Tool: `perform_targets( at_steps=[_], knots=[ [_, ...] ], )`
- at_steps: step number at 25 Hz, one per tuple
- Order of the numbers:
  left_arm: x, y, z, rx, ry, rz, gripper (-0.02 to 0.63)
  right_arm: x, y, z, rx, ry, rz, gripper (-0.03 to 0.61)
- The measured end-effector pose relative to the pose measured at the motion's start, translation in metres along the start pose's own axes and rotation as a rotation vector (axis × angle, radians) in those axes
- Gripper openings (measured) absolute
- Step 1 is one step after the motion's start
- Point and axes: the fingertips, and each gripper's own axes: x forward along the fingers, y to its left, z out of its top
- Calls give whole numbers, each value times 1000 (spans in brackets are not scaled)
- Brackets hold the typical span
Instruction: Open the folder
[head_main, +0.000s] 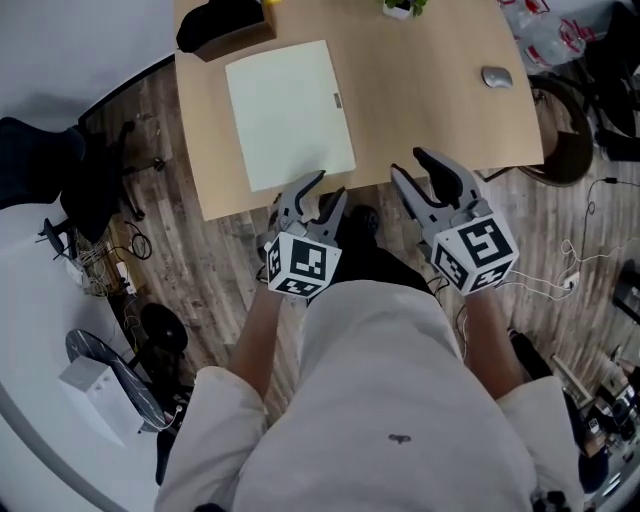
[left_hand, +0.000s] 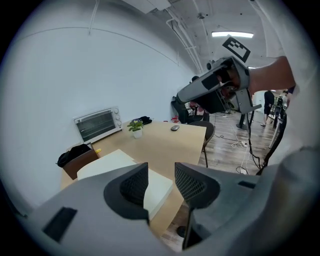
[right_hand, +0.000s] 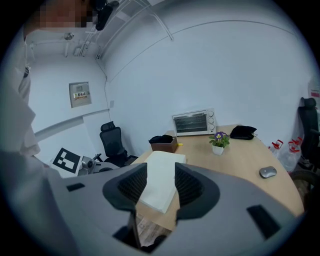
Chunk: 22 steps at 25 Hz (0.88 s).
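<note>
A pale cream folder (head_main: 288, 113) lies closed and flat on the wooden table (head_main: 420, 110), near its front left corner, with a small clasp on its right edge. My left gripper (head_main: 322, 190) hovers just off the table's front edge below the folder, open with nothing between its jaws. My right gripper (head_main: 420, 168) hangs to the right of it at the table's edge, also open and empty. In the left gripper view the folder (left_hand: 107, 162) shows beyond the jaws. In the right gripper view the folder (right_hand: 161, 182) lies straight ahead between the jaws.
A dark bag on a brown box (head_main: 222, 27) sits at the table's far left. A grey mouse (head_main: 496, 76) lies at the right, a potted plant (head_main: 402, 8) at the back. A toaster oven (right_hand: 193, 122) stands at the far end. A chair (head_main: 565, 130) is beside the right edge.
</note>
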Motion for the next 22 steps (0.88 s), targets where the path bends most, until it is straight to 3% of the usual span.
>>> perform_targets(
  at_steps=[5, 15, 22],
  knots=[
    [18, -4, -12, 59, 5, -118, 155, 22, 2, -3, 6, 34, -20, 166],
    [47, -3, -27, 143, -7, -246, 160, 57, 3, -10, 40, 63, -69, 167],
    [66, -11, -33, 132, -25, -300, 166, 67, -5, -22, 73, 98, -75, 167]
  ],
)
